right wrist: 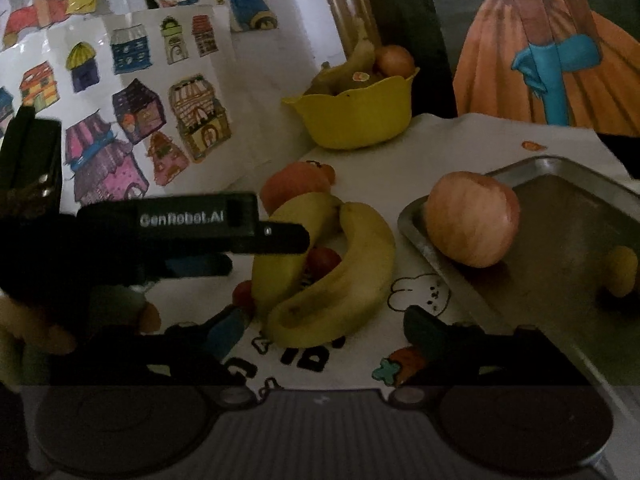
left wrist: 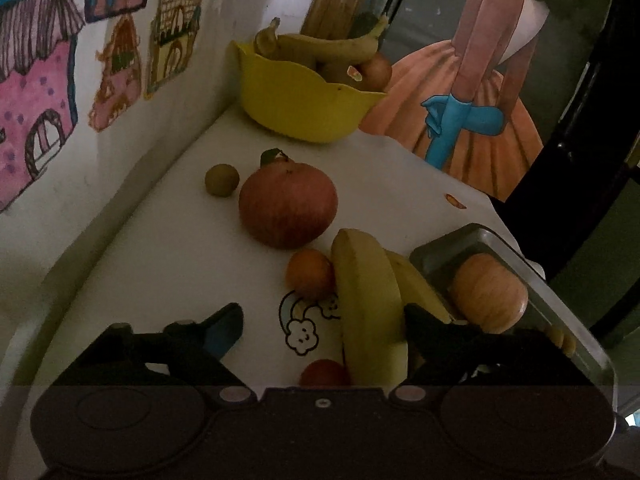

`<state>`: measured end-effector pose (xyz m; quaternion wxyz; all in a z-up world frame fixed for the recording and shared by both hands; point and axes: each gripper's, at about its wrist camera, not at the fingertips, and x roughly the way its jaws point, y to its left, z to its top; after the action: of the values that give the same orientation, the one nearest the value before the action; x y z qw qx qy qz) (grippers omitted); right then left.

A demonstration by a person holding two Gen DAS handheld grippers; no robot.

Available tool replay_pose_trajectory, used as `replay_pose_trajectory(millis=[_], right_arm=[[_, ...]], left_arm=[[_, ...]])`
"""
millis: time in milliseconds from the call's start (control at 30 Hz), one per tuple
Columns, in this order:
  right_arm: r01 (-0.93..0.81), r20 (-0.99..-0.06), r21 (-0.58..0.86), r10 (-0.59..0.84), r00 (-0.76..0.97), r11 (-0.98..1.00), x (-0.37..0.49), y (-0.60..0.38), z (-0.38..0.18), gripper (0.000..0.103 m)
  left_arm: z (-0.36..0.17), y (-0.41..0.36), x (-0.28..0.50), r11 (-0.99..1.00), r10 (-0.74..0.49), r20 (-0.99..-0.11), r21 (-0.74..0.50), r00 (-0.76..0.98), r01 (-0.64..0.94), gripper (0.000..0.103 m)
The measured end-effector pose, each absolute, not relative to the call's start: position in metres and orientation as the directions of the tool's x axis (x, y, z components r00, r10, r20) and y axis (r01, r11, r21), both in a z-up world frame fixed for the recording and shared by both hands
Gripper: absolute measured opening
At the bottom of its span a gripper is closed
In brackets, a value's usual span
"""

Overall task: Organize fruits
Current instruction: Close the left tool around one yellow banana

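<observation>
Both pairs of jaws stand spread with nothing pinched. The left gripper (left wrist: 322, 330) hangs low over the white table (left wrist: 160, 248), and one yellow banana (left wrist: 370, 304) lies between its fingers without either pad pressing on it. The right gripper (right wrist: 324, 330) straddles the near end of the other banana (right wrist: 340, 280) in the same loose way; from that view the left gripper's black body reaches in from the left over the pair of bananas.

Small reddish fruits (right wrist: 324, 260) sit in the gap between the two bananas and just beside them. A small orange (left wrist: 310, 274) touches the banana on its far side. Farther toward the back edge lies a large red apple (left wrist: 288, 204), with a small green fruit (left wrist: 222, 180) beside it, nearer the wall.

At the table's right edge stands a metal tray (right wrist: 560, 220); a pale apple (right wrist: 472, 218) rests in its near left corner and a small yellow fruit (right wrist: 620, 270) lies farther right in it.

In the back corner a yellow bowl (left wrist: 296, 104) holds greenish bananas and a round fruit.
</observation>
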<state>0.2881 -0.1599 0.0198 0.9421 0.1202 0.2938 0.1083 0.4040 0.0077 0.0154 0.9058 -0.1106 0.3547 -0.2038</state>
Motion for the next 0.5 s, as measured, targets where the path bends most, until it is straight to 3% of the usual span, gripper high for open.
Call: replay_pose_trajectory(millis=[133,267,400,500], right_arm=[[-0.084,-0.525,0.300,0.238,0.817,0.950,0.2936,-0.1583,0.0191,0.076],[-0.067,-0.521,0.325,0.238,0.820,0.943,0.2973,-0.1565,0.0180,0.072],[-0.064,-0.520,0.331,0.239,0.820,0.941,0.2968,-0.1555,0.0180,0.069],[-0.060,-0.517,0.361,0.254,0.817,0.931,0.2962,-0.1597,0.0166,0.066]], left_arm=[[0.0148,0.0076,0.4048,0.882,-0.468,-0.594,-0.361,0.654,0.304,0.076],[0.0133,0.0089,0.4044,0.869,-0.490,-0.585,-0.388,0.646,0.308,0.065],[0.0114,0.0104,0.4034,0.836,-0.541,-0.569,-0.442,0.620,0.325,0.046],[0.0118,0.0099,0.4013,0.830,-0.551,-0.562,-0.446,0.617,0.335,0.041]])
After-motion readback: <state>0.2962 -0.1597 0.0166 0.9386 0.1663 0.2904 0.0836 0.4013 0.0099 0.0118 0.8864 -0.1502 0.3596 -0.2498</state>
